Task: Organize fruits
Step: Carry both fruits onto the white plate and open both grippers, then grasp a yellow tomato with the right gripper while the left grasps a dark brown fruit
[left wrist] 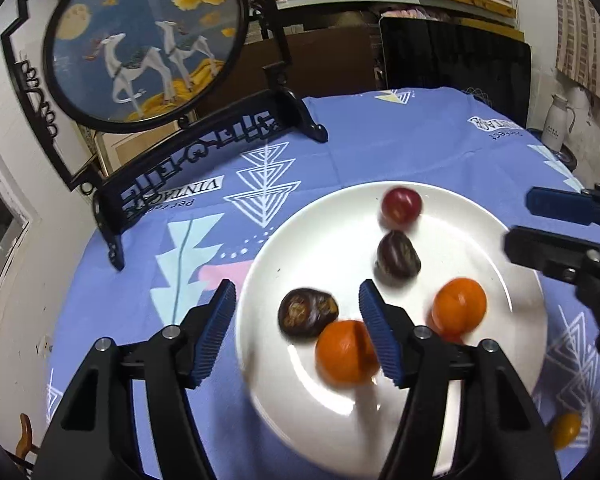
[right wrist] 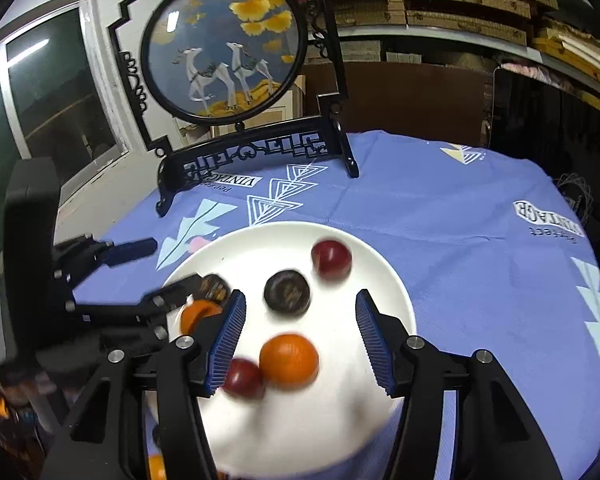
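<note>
**Left wrist view: both claws open over a plate of fruit, one piece left off it**

Left wrist view shows the left claw [left wrist: 298,308] with its blue pads spread wide and nothing between them, hanging low over the near left part of the white plate [left wrist: 324,224]. An orange fruit [left wrist: 346,354] lies just beside its right pad, partly hidden by it, and a dark wrinkled fruit [left wrist: 307,312] sits in the gap ahead. Further on the plate lie a second dark fruit [left wrist: 398,256], a red fruit [left wrist: 401,203] and another orange fruit [left wrist: 459,306].

From the right wrist view, the right claw [right wrist: 300,318] is likewise open and empty, above the plate's near side, with an orange fruit and a small red fruit [right wrist: 242,376] touching each other close to its left pad.

Judging by this, gathering is the step in hand and mostly done: nearly all the fruit is on the plate. One small yellow-orange fruit [left wrist: 565,430] lies on the blue cloth [left wrist: 400,144] covering the worktop, off the plate's near right edge.

The next move probably calls for a claw to reach that stray piece, close gently around its round sides, and set it in a bare spot on the plate. Both views are blurred, so the fruits may be rolling; I cannot tell.
</note>
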Demonstrator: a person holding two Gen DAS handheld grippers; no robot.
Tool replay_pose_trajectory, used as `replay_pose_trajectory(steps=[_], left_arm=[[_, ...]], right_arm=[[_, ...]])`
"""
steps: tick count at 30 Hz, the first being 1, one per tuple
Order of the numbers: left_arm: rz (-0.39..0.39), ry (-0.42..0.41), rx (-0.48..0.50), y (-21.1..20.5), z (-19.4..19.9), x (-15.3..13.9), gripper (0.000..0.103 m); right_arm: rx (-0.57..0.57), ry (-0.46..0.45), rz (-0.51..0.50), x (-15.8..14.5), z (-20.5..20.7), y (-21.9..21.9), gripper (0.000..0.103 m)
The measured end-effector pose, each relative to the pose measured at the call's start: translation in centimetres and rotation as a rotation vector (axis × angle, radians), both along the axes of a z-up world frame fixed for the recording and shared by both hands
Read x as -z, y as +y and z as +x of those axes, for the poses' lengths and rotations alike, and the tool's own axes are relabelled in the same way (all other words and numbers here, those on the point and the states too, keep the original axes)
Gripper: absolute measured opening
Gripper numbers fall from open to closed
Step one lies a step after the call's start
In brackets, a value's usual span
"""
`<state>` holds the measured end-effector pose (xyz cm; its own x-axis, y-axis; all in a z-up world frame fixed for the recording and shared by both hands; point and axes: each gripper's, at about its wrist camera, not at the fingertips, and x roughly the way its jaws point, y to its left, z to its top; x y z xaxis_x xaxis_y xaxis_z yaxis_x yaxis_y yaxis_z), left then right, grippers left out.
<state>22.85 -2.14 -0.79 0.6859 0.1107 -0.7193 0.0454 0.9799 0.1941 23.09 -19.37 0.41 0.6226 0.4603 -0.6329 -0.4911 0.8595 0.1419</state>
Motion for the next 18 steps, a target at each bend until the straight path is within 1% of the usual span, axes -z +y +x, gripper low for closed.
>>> replay_pose_trajectory(steps=[4, 7, 9, 12, 15, 17, 18], left_arm=[[0.004, -0.022, 0.022, 0.4, -3.1, -1.0, 0.068], [0.014, -0.041, 0.041, 0.9, -6.2, -1.7, 0.073], [0.001, -0.032, 0.065, 1.2, -8.5, -1.6, 0.074], [0.0, -0.013, 0.105, 1.3, -11.8, -1.0, 0.075], [-0.02, 0.022, 0.158, 1.4, -15.3, 0.2, 0.077], [-0.035, 0.04, 0.167, 1.7, -17.3, 1.0, 0.077], [-0.056, 0.061, 0.17, 1.9, -18.1, 1.6, 0.078]], right_arm=[[-0.027, -0.011, -0.032, -0.3, -3.5, -1.2, 0.058], [-0.056, -0.01, -0.047, -0.1, -6.5, -2.5, 0.058], [-0.085, -0.003, -0.067, 0.5, -8.7, -3.3, 0.059], [-0.131, 0.006, -0.13, 2.2, -12.0, -4.4, 0.059], [-0.153, 0.031, -0.18, 4.1, -14.2, -5.3, 0.059], [-0.167, 0.058, -0.208, 5.4, -15.1, -5.7, 0.059], [-0.168, 0.066, -0.218, 5.9, -15.3, -5.8, 0.059]])
